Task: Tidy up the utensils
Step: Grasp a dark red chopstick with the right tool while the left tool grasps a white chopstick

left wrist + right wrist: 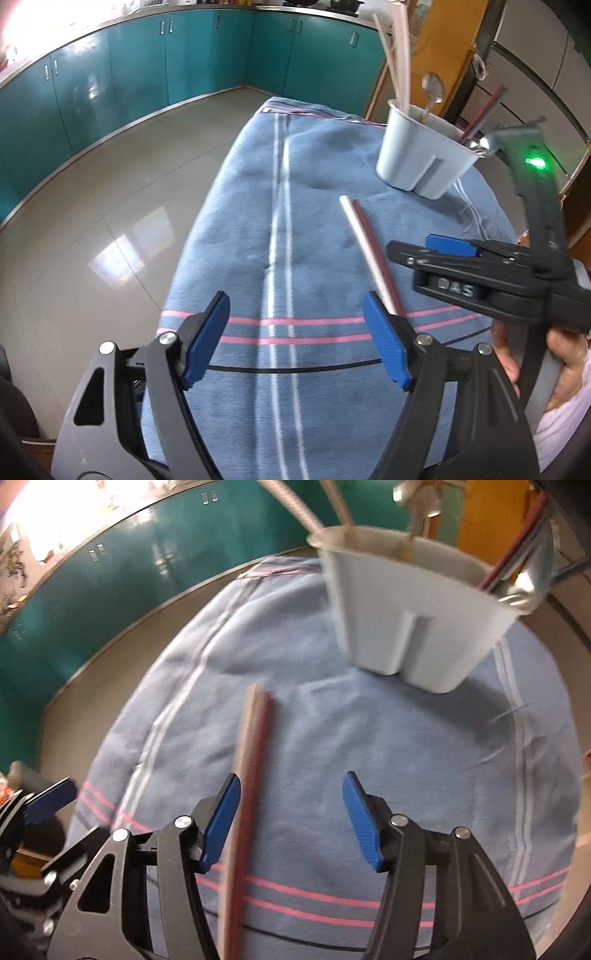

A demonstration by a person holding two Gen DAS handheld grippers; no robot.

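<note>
On the towel-covered worktop (314, 221), two chopsticks (247, 775) lie together; both hand-held grippers, right (290, 823) and left (295, 341), stand apart, empty, for pickup toward the holder (421, 155).

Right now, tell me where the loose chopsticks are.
The chopsticks lie flat on the blue cloth, before the holder, beside the right tongs' left pad.

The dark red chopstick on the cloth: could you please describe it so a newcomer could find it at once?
On the blue striped cloth, in front of the pale utensil holder, two sticks lie side by side. The dark red chopstick is the one nearer the holder, beside its white chopstick neighbour.
</note>
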